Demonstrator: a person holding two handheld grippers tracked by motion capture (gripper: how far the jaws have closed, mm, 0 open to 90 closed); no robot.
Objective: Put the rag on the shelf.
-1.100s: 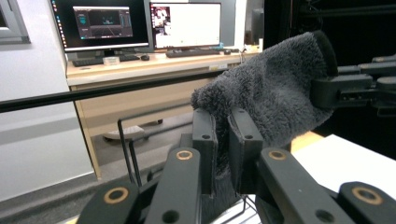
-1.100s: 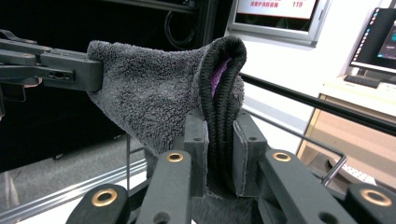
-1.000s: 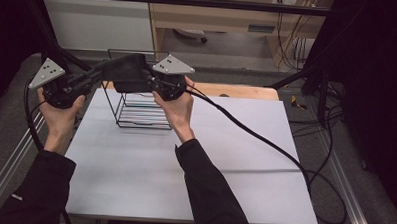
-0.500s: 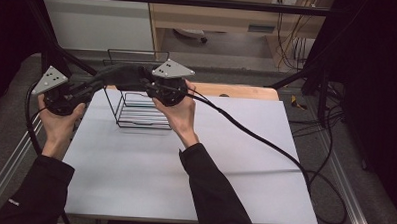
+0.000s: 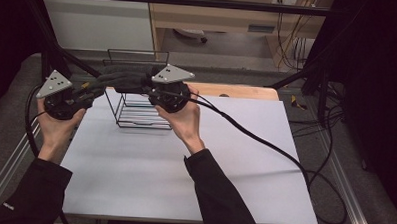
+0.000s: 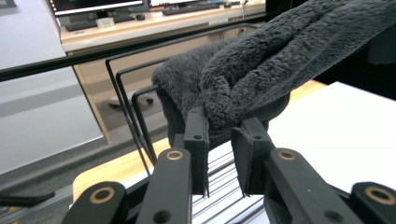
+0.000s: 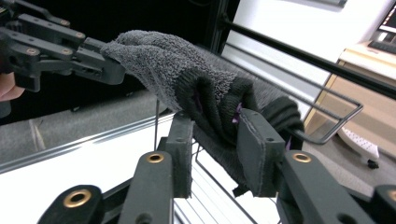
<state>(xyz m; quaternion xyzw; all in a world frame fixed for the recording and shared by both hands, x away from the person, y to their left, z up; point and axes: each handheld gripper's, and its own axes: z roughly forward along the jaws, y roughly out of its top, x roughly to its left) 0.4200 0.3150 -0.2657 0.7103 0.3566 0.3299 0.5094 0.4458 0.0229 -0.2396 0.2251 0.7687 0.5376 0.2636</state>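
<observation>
Grey fleece cloth (image 5: 123,80) stretched above wire rack (image 5: 139,110) on counter (image 5: 184,166). L claw (image 6: 219,135) just easing apart, cloth between; R claw (image 7: 215,135) nips other end.

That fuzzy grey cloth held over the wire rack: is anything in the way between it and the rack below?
Nothing visible. The grey cloth hangs stretched between the left gripper and right gripper, directly above the wire rack.
</observation>
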